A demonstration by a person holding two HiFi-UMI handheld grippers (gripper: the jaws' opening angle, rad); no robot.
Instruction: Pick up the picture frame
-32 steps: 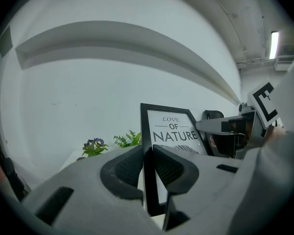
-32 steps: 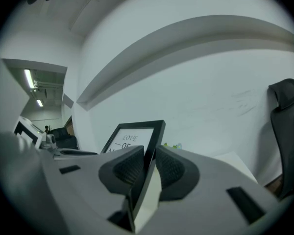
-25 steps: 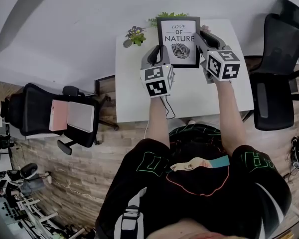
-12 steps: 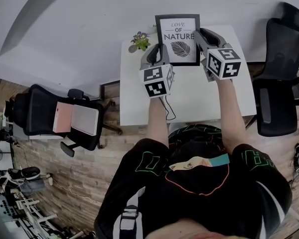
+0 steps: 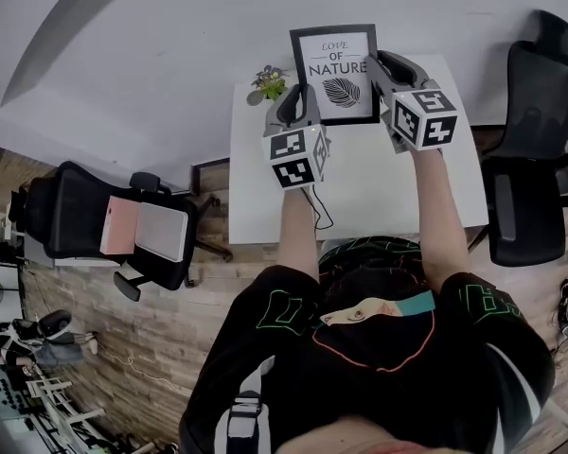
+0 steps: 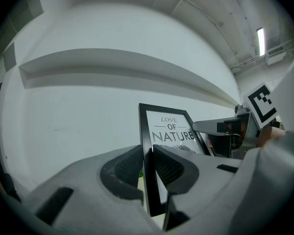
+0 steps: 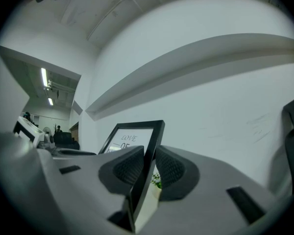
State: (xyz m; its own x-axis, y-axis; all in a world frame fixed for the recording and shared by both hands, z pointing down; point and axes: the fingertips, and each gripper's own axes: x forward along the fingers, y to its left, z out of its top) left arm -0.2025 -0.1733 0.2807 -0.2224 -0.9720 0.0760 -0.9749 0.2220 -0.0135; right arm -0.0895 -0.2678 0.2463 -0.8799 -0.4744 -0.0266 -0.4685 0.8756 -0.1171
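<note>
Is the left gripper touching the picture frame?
Touching. The left gripper view shows the left gripper's fingers pressed on both faces of the picture frame.

Office-type rm: white desk [image 5: 360,192], black swivel chairs [image 5: 540,83] either side, ceiling strip lights [image 6: 260,35], wood-look floor [image 5: 170,329].

We see a white table [image 5: 360,187] standing on a wood-plank floor [image 5: 170,320], its far edge against a pale wall [image 5: 170,45]. A small potted plant [image 5: 268,82] with purple flowers stands on its far left corner.
</note>
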